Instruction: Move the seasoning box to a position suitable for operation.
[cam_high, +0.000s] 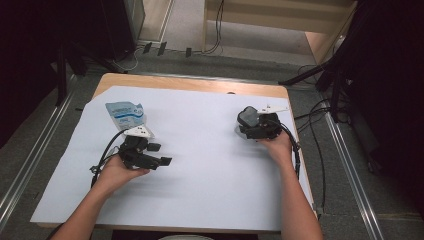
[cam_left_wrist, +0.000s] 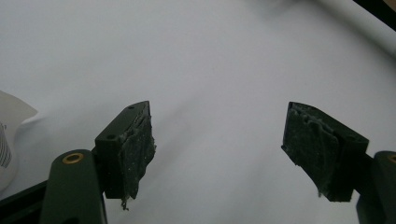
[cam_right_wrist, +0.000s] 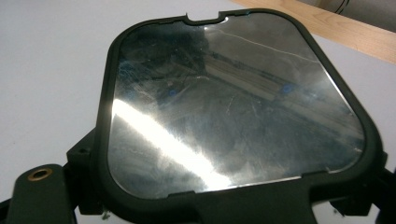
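White paper sheet (cam_high: 200, 150) covered most of a wooden table (cam_high: 190, 84); dark floor, cables and black stands lay beyond its far edge.

Left gripper (cam_left_wrist: 217, 154): jaws stood wide apart with nothing between them, only bare white sheet showing in the gap. Pads (cam_left_wrist: 135, 149) looked worn and ragged, grey fuzz hanging from the edges. In the high view this gripper (cam_high: 150, 155) rested low over the sheet, held in the person's left hand (cam_high: 117, 172). A white and blue pouch (cam_high: 125, 115) lay flat on the sheet just beyond the left gripper, apart from its jaws; a corner of the pouch (cam_left_wrist: 9, 135) showed at the edge of the left gripper view.

Right gripper (cam_right_wrist: 219, 205): a dark, rounded-square lid (cam_right_wrist: 233, 107) with a glossy, scratched face and a black rim sat between the jaws, its near edge down at their base. The jaws flanked the rim on both sides; whether the pads pressed on it could not be told. In the high view the lid (cam_high: 248, 116) stood tilted at the front of the right gripper (cam_high: 257, 127), well apart from the left gripper, across the sheet. Right hand (cam_high: 277, 145) held the gripper body from behind, cable trailing along the forearm.
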